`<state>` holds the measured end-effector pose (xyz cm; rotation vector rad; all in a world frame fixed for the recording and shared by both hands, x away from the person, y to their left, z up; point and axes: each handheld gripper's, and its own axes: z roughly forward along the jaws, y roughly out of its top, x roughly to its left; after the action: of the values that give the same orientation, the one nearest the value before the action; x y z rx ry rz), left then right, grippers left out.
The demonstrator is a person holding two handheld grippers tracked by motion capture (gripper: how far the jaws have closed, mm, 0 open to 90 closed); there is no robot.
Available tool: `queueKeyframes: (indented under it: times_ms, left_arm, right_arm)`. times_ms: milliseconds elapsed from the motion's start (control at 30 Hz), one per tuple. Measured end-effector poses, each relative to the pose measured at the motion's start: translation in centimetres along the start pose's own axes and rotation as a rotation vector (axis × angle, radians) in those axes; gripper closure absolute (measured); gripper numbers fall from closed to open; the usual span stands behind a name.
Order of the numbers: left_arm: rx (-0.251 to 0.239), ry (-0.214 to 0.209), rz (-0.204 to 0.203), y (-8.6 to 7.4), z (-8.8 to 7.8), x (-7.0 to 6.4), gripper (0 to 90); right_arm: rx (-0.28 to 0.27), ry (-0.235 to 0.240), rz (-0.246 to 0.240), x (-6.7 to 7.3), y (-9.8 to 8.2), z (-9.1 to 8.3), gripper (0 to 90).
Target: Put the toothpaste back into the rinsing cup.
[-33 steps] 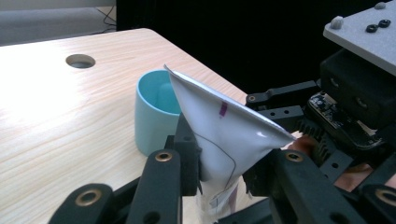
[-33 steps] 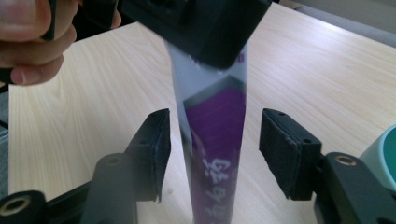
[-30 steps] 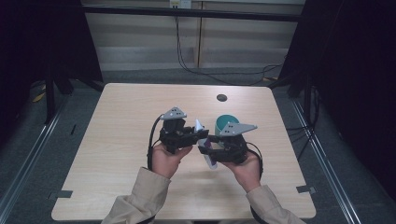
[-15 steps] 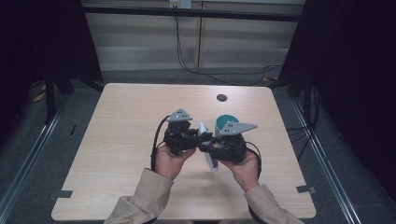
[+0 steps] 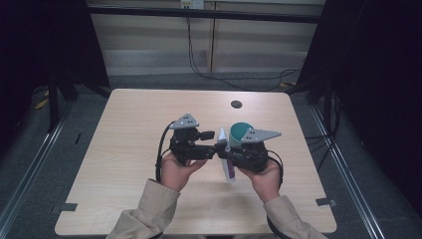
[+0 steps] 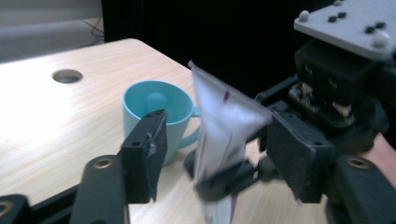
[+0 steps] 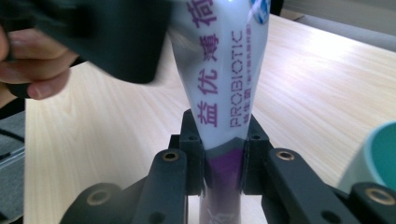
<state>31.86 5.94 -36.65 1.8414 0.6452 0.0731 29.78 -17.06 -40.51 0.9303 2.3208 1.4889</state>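
A white tube [image 5: 229, 170] with purple print, "PROBIOTIC" on it [image 7: 224, 70], stands upright between the two hands. My right gripper [image 7: 223, 161] is shut on its purple lower part, having just closed on it. My left gripper [image 6: 218, 133] has just been opening. Its jaws now stand apart on either side of the tube [image 6: 219, 140] without pressing it. In the high view the left gripper [image 5: 215, 143] points right and the right gripper [image 5: 227, 155] points left, tip to tip above the table. A teal cup [image 5: 240, 130] [image 6: 159, 109] stands just behind them.
The light wooden table [image 5: 134, 149] has a round hole [image 5: 236, 104] near its far edge. Black frame posts and cables stand beyond the table. The cup's rim [image 7: 376, 154] sits close to the right gripper's right side.
The left gripper's jaws have spread away from the tube, and the right gripper now has hold of it. Both hands stay almost in place over the table's middle.
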Motion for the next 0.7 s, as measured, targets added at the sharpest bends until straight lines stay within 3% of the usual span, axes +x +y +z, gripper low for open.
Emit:
queueKeyframes:
  times_ms: [167,300,400,500,700]
  left_arm:
    - [-0.006,0.042,0.056,-1.3,-0.8,0.3,26.6]
    - [0.046,0.115,0.132,-3.2,-1.0,0.6,21.5]
    - [0.100,0.157,0.128,-4.8,-0.8,1.4,18.2]
    - [0.138,0.169,0.116,-6.2,-0.7,2.1,17.7]
    - [0.223,0.195,0.140,-8.3,-0.8,2.7,18.3]
  right_arm:
    - [-0.016,-0.026,0.009,-0.5,0.4,-0.8,75.8]
    - [-0.037,-0.039,0.020,-0.9,0.8,-1.4,75.8]
    - [-0.052,-0.049,0.025,-1.3,1.1,-1.8,75.8]
    - [-0.068,-0.055,0.042,-1.7,1.3,-2.2,75.8]
    - [-0.085,-0.074,0.045,-2.4,1.9,-2.6,75.8]
